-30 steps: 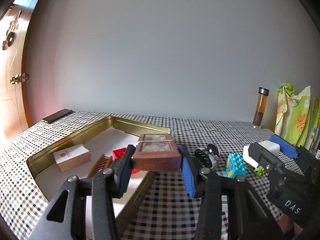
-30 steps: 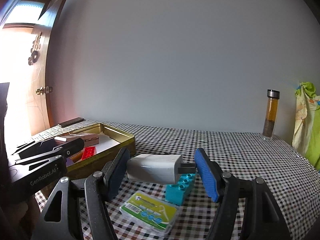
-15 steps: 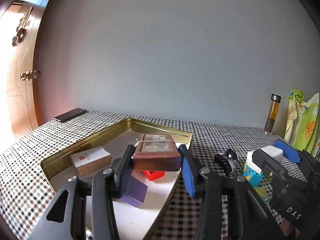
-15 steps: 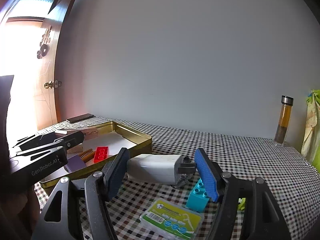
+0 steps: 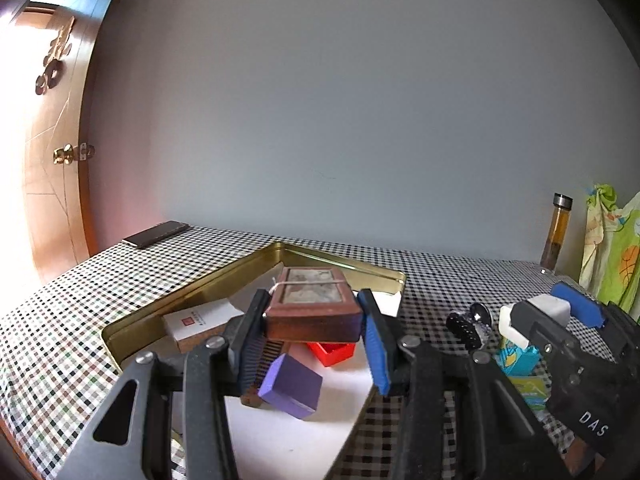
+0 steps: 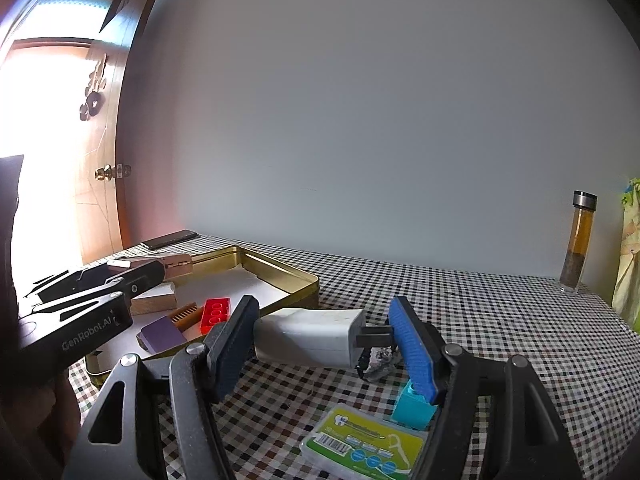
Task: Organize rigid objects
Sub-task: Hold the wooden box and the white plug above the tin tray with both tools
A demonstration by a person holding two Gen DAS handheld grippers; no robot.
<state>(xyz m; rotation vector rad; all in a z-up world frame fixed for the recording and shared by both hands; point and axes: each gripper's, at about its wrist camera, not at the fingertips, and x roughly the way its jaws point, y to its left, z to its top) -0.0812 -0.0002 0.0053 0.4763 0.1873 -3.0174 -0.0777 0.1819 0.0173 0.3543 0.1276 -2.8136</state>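
My left gripper (image 5: 314,334) is shut on a small brown wooden box (image 5: 314,310) and holds it above the gold tin tray (image 5: 256,264). In the tray lie a purple block (image 5: 292,386), a red brick (image 5: 332,352), a wooden comb (image 5: 266,356) and a white-topped box (image 5: 196,322). My right gripper (image 6: 320,338) is shut on a white charger plug (image 6: 310,336), held above the checkered table just right of the tray (image 6: 280,268). It also shows in the left wrist view (image 5: 560,312).
On the table right of the tray lie a black hair clip (image 5: 470,326), a teal brick (image 6: 414,408) and a green floss pack (image 6: 364,440). A glass bottle (image 6: 578,248) stands at the back right. A dark phone (image 5: 156,234) lies at the back left.
Both grippers have moved left with their loads. The brown box is now over the tray's inside, and the charger plug is closer to the tray's right rim.
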